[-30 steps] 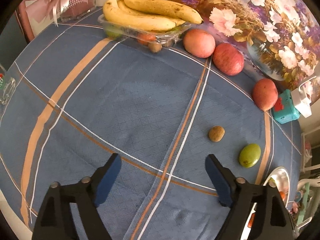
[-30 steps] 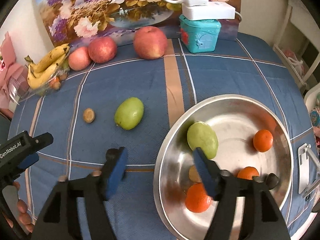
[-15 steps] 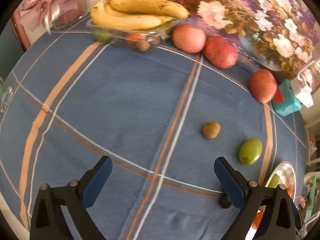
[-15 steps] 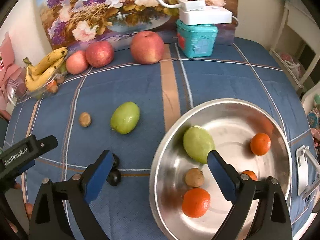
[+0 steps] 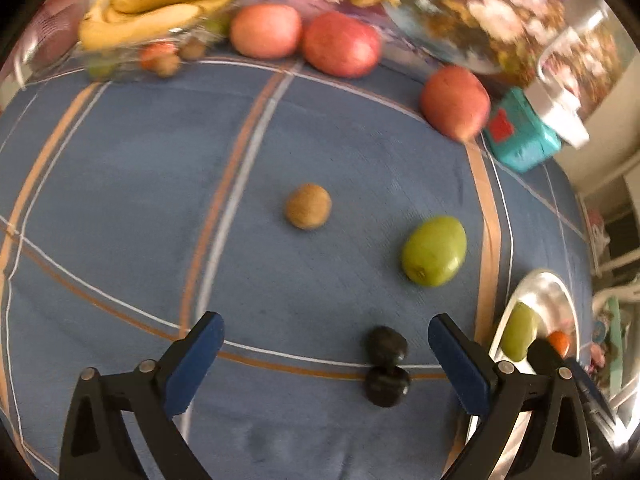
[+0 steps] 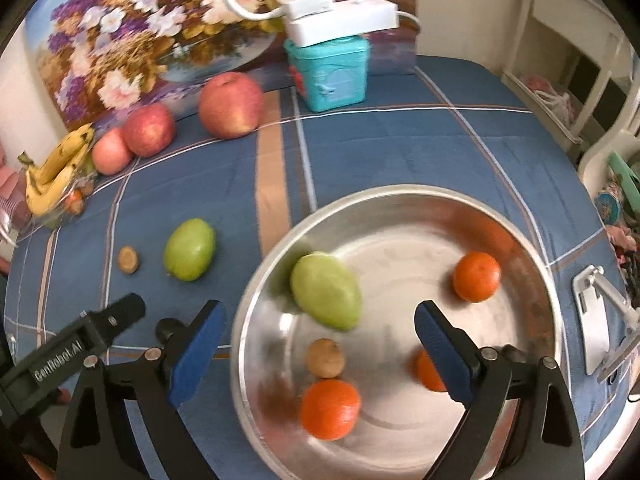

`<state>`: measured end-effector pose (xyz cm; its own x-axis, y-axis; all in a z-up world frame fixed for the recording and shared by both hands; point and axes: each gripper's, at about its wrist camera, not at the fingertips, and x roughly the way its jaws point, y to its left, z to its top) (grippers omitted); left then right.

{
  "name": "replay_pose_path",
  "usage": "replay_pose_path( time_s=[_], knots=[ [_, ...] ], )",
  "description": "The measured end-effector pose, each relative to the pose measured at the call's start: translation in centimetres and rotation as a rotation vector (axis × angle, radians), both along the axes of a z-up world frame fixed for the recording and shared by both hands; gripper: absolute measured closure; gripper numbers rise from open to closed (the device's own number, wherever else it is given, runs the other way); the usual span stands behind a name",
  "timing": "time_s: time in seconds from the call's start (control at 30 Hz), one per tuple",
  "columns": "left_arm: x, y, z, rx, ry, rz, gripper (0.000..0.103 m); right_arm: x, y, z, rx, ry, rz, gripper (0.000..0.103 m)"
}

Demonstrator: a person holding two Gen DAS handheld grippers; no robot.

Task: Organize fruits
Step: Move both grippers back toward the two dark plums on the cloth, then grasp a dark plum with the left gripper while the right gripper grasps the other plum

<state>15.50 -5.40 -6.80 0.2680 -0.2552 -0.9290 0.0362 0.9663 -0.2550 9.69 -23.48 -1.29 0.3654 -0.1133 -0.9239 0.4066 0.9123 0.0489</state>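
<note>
A green fruit (image 5: 434,251) is seen lying loose on the blue plaid tablecloth (image 5: 120,184), just left of an orange stripe; a small brown fruit (image 5: 307,206) rests apart from it, further left. In the right wrist view the same pair is noted left of the metal bowl (image 6: 532,256), which stands at the cloth's near right. Inside the bowl are held a second green fruit (image 6: 326,290) against the left wall, a small brown fruit (image 6: 325,358) below it, and three oranges: one (image 6: 477,276) at the right, one (image 6: 330,409) near the front, one (image 6: 427,370) partly hidden behind a blue finger pad. Three red apples (image 6: 231,105) are lined along the far edge before a floral painting (image 6: 132,32); beyond them, at the far left, bananas (image 5: 160,4) are stacked on a clear tray of small fruit, blurred. A teal box (image 6: 328,74) with a white device on top is set at the far edge beside the painting. The left gripper (image 5: 326,360) is held spread wide over the cloth, grasping nothing, its pads framing a small black dumbbell-shaped object (image 5: 387,366) lying on the cloth. The right gripper (image 6: 320,350) is likewise spread wide and unladen, one pad over the cloth, the other over the bowl's interior. Both views are motion-blurred.
</note>
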Motion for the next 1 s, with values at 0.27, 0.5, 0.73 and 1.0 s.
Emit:
replay_pose_path(
  time_s=[0.27, 0.5, 0.73, 1.0],
  knots=[
    [-0.8, -2.7, -1.0, 0.072, -0.002, -0.079, 0.011, -0.3, -1.1, -0.4, 0.019, 0.01, -0.03, 0.008],
    [-1.1, -4.5, -0.4, 0.053, -0.011, -0.12, 0.04, -0.4, -1.0, -0.4, 0.024, 0.016, -0.026, 0.008],
    [-1.0, -5.0, -0.5, 0.021, 0.005, -0.132, 0.071, -0.4, -1.0, -0.6, 0.025, 0.022, -0.027, 0.008],
    [-0.4, -1.7, -0.1, -0.031, 0.025, -0.032, 0.076, -0.2, -0.4, -0.7, 0.018, 0.028, -0.004, 0.008]
  ],
)
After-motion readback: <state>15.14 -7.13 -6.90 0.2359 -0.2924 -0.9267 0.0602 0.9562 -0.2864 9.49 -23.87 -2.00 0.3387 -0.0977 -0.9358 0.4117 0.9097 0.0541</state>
